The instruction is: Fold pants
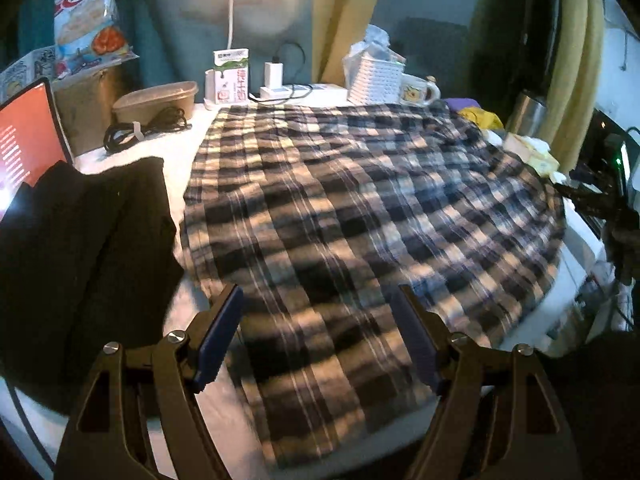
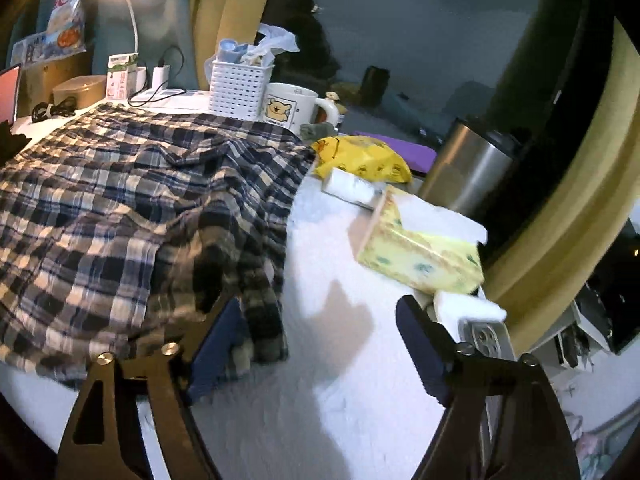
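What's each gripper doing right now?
Left gripper: open, empty, above the plaid checked cloth pants.
Right gripper: open, empty, at their edge.

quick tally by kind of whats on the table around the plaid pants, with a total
clothing: 2, plaid pants, black garment
cups: 2, bear mug, steel tumbler
boxes and cartons: 3, tissue box, milk carton, lidded brown container
baskets: 1, white basket
total: 8
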### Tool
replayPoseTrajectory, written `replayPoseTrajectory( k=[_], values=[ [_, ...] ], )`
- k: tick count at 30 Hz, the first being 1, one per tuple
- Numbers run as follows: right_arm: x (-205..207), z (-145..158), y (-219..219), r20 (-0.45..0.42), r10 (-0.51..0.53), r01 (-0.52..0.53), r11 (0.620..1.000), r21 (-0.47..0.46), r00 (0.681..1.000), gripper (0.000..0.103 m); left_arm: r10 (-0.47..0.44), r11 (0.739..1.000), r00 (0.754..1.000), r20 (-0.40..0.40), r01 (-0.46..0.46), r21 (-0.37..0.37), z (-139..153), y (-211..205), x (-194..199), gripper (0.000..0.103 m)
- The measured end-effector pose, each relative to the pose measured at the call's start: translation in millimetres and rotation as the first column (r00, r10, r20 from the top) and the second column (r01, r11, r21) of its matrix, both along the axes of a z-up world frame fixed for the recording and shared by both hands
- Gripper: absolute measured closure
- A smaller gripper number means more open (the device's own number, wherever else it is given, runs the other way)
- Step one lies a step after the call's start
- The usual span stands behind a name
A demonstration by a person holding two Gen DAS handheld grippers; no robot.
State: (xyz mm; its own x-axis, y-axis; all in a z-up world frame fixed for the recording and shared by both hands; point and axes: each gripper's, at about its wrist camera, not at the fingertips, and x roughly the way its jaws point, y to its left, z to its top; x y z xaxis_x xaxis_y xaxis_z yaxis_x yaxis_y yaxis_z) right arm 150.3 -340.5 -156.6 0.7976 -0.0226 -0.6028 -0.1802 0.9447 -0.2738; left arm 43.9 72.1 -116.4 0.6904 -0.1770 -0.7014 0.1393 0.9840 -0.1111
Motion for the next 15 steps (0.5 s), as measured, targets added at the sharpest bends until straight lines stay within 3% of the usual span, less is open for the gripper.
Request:
replayPoseTrajectory(
  k=[11,15],
  values=[
    [-20.7,-22.0,-4.1,-0.034,-0.010,0.008,0.998,-0.061,0.999,0.019,-0.022,0.999,1.000,-0.020,0.023,0.033,-9.8,0.9,-36.9,0.027],
    [-25.7,-27.4,-6.4,-0.047,-0.012,0.008,0.996,-0.085,0.999,0.014,-0.059,0.997,0.998,-0.019,0.060,0.055,-11.9,-3.4,-42.6,0.019]
  ],
)
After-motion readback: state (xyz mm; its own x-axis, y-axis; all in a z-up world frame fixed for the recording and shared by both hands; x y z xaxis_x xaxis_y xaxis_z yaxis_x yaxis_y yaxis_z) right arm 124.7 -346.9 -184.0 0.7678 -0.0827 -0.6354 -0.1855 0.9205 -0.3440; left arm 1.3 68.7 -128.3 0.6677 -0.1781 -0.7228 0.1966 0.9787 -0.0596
